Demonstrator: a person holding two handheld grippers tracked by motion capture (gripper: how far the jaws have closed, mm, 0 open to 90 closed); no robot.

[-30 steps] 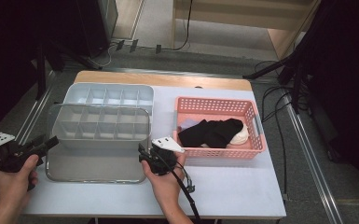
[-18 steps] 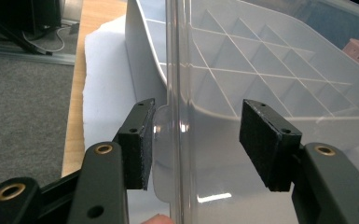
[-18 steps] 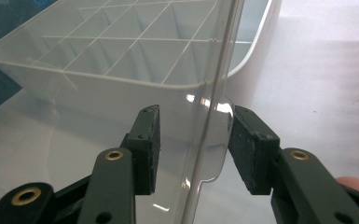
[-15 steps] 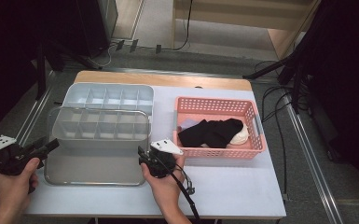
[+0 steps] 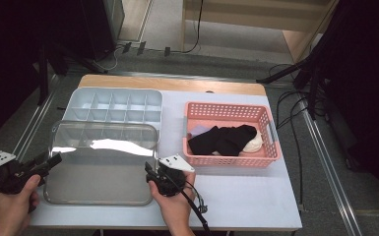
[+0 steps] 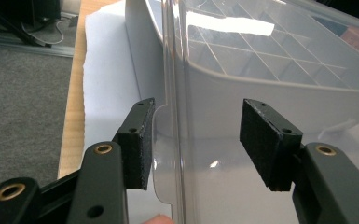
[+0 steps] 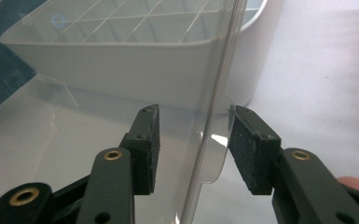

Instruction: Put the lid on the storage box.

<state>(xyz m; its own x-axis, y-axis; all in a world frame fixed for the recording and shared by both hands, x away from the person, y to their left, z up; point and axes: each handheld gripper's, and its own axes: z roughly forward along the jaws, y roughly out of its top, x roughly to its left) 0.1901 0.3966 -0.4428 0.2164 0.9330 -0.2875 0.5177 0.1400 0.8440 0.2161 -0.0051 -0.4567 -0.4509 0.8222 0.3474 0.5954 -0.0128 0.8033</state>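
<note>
High view: a clear lid (image 5: pixel 101 169) leans over the front of a grey divided box (image 5: pixel 113 105). Left gripper (image 6: pixel 196 140) and right gripper (image 7: pixel 193 147) straddle the lid's side edges, jaws open, pads not pressing. Best squeeze both tabs evenly before lifting. Pink basket (image 5: pixel 270 130) sits right of the box; bare table nearer the person.

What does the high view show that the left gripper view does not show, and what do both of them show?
High view alone: the pink plastic basket holding black cloth and a pale item, plus the right gripper at the right edge of the clear plastic lid.

Left gripper view alone: a close look at the lid's small side tab standing between the left gripper's black pads, with a gap at the right pad, so no clamped grip is seen.

Both: the clear lid, the grey divided plastic tray behind it, and the white table cover.
</note>
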